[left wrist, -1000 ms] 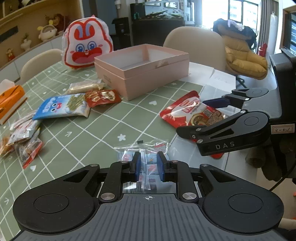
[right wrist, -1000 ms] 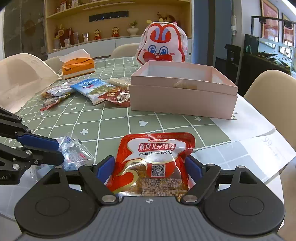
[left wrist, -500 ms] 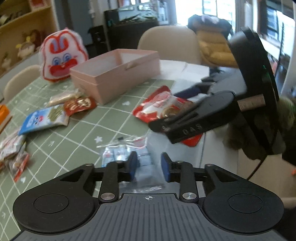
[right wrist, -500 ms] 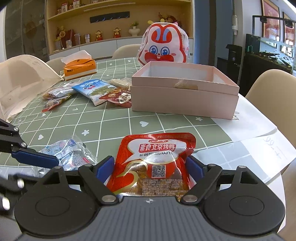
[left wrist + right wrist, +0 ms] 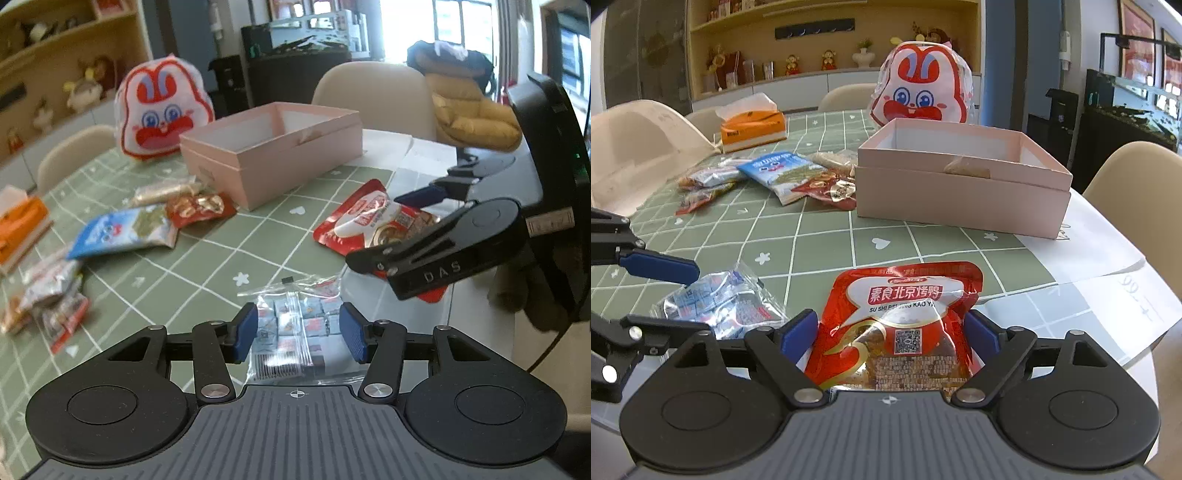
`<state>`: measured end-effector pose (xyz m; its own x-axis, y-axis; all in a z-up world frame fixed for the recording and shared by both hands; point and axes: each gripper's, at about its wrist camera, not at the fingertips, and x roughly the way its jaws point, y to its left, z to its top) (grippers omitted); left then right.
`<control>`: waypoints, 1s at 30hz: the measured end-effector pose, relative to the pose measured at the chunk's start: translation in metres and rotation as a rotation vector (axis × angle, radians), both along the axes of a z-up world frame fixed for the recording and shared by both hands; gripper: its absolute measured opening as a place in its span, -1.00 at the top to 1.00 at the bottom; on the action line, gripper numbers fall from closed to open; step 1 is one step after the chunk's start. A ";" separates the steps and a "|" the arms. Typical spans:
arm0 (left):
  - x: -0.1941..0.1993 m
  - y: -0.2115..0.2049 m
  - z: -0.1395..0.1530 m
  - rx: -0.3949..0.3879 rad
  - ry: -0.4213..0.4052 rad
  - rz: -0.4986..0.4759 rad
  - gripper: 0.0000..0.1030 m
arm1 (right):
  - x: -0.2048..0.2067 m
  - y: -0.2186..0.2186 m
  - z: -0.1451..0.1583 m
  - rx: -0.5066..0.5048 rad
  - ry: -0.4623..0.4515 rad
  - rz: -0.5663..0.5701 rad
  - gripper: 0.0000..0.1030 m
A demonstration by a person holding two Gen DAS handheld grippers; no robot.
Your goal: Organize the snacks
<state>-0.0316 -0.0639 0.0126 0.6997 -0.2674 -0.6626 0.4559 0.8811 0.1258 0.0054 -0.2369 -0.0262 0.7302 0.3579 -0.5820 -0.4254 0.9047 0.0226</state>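
Clear, slippery film on the candy bag [image 5: 295,332], lying on the bench [image 5: 207,258] inside the just-widened, empty left claw [image 5: 298,334], may slide off, while the wide right claw [image 5: 889,338] straddles the red pouch [image 5: 905,321] ungripped.

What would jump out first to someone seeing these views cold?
The red snack pouch lying between the right gripper's open jaws at the near table edge. Behind it sits the open pink box, with the red-and-white rabbit bag upright beyond.
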 end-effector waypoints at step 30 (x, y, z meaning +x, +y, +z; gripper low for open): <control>-0.001 -0.002 -0.007 -0.072 0.040 -0.017 -0.71 | -0.007 -0.006 -0.001 -0.009 0.034 0.054 -1.00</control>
<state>-0.0327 -0.0660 0.0061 0.6683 -0.3267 -0.6683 0.4739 0.8795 0.0440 -0.0016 -0.2426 -0.0273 0.6899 0.3910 -0.6092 -0.4726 0.8808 0.0301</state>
